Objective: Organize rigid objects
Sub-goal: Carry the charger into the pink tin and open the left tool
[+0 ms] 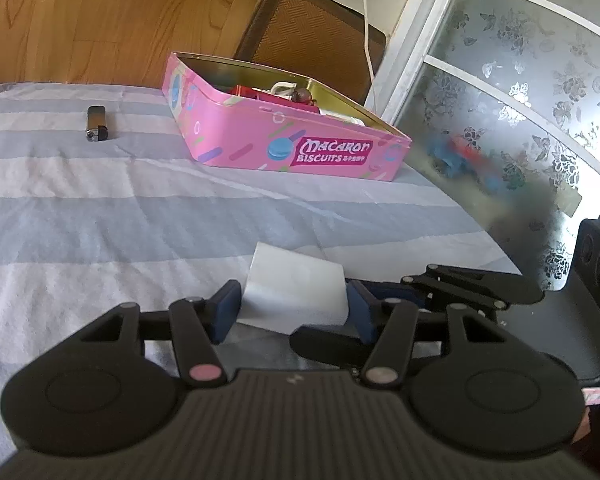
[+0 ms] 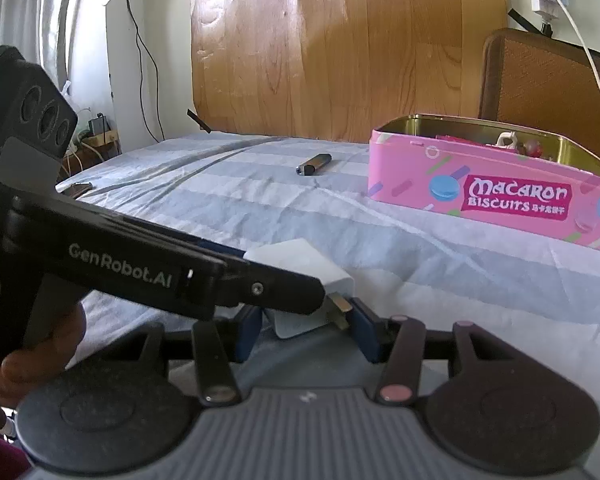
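So both grippers, left gripper [image 1: 288, 312] and right gripper [image 2: 306, 330], clamped on one white plug charger [image 1: 296, 292], near the bed's front edge, pink biscuit tin [image 1: 284, 136] by the far right corner, lighter [image 1: 97, 123] well apart.

One white charger [image 1: 296, 296], one lighter [image 1: 97, 123], one pink tin [image 1: 284, 140]

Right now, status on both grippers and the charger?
Left gripper and right gripper both straddle the white charger, grip unclear. Pink tin open ahead. Lighter off to the side, path clear.

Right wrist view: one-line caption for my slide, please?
Both grippers meet at a white charger on the striped bedsheet; pink tin and lighter lie beyond.
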`<act>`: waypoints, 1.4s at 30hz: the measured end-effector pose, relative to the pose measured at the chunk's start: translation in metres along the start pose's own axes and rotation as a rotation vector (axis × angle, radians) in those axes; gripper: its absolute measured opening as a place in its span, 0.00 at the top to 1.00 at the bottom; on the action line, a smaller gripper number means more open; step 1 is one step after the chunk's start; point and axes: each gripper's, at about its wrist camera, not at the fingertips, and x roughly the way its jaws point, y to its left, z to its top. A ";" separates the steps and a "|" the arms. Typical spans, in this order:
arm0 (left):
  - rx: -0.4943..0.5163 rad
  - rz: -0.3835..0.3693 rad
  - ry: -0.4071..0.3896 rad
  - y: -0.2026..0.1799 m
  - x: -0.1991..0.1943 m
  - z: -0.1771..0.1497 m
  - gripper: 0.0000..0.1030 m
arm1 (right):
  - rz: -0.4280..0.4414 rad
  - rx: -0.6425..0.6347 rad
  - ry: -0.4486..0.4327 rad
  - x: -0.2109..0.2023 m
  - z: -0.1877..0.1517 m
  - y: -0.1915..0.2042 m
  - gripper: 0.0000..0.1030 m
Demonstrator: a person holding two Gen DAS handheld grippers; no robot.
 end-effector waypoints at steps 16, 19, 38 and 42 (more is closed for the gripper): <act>-0.014 0.003 -0.006 -0.001 0.000 0.004 0.43 | -0.002 0.000 -0.019 -0.003 0.005 -0.002 0.54; -0.033 -0.003 -0.011 0.000 -0.003 0.007 0.43 | 0.005 0.009 -0.038 -0.005 0.008 -0.002 0.54; 0.061 0.020 -0.072 -0.018 0.074 0.134 0.43 | -0.110 0.001 -0.237 0.010 0.090 -0.081 0.55; 0.056 0.042 -0.051 -0.013 0.107 0.157 0.42 | -0.108 0.061 -0.229 0.034 0.106 -0.115 0.55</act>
